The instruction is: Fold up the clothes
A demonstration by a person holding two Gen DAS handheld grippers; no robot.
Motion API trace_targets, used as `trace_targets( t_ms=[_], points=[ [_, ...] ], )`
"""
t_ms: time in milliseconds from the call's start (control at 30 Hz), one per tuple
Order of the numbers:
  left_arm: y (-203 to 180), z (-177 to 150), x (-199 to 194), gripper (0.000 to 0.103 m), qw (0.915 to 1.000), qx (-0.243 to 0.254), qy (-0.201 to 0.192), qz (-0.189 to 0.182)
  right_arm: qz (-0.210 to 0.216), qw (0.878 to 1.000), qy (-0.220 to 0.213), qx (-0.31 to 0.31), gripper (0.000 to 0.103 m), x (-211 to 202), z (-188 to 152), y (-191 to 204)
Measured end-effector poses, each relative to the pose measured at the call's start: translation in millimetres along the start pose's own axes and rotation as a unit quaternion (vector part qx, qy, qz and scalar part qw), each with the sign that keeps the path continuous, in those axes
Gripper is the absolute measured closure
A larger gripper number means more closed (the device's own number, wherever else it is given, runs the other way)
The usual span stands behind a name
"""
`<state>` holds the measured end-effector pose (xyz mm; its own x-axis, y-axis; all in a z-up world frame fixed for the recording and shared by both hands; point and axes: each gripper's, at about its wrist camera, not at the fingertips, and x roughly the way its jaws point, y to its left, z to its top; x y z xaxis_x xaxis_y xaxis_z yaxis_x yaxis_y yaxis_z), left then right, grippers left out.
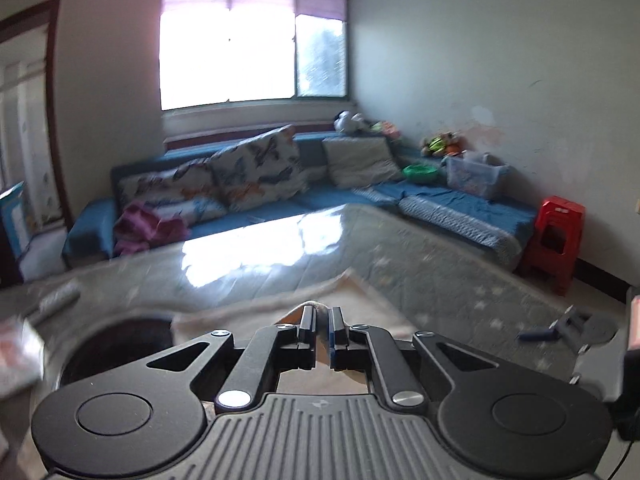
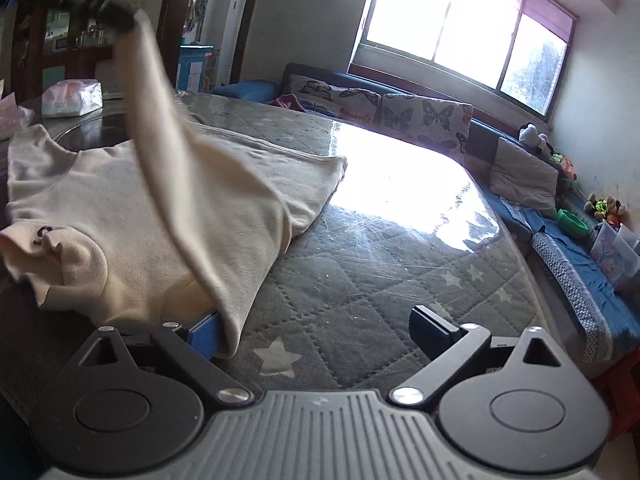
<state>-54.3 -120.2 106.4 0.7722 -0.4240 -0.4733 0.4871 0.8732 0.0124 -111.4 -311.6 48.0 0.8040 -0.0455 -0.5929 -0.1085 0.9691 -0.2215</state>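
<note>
Cream garment lifted by its edge over the quilted table

At far left in the right wrist view a tissue pack sits on the table; the cream garment lies spread beside it, 1 strip of it rising to the left gripper, which shows blurred at upper left. In its own view the left gripper has its fingers pinched together on a fold of that cloth. The right gripper rests low with fingers spread wide apart, its blue left pad touching the draped hem, a butterfly-print sofa beyond
</note>
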Motion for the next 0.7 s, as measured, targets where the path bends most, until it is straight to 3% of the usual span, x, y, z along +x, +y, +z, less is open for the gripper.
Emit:
trace_targets(
  t_ms=[233,500,700],
  points=[
    [33.0,-56.7,8.0,0.097,0.9966,-0.058,0.057,0.016,0.001,0.999,0.012,-0.038,0.005,-2.2,5.3,6.8],
    [34.7,-85.3,-4.0,0.092,0.9948,-0.066,0.076,0.015,0.035,0.996,0.030,-0.073,0.005,-16.8,13.5,-2.4],
    [43.4,-89.1,-16.3,0.090,0.9936,-0.075,0.078,0.030,0.051,0.997,0.006,-0.051,0.007,-19.6,38.2,-15.2]
  ],
)
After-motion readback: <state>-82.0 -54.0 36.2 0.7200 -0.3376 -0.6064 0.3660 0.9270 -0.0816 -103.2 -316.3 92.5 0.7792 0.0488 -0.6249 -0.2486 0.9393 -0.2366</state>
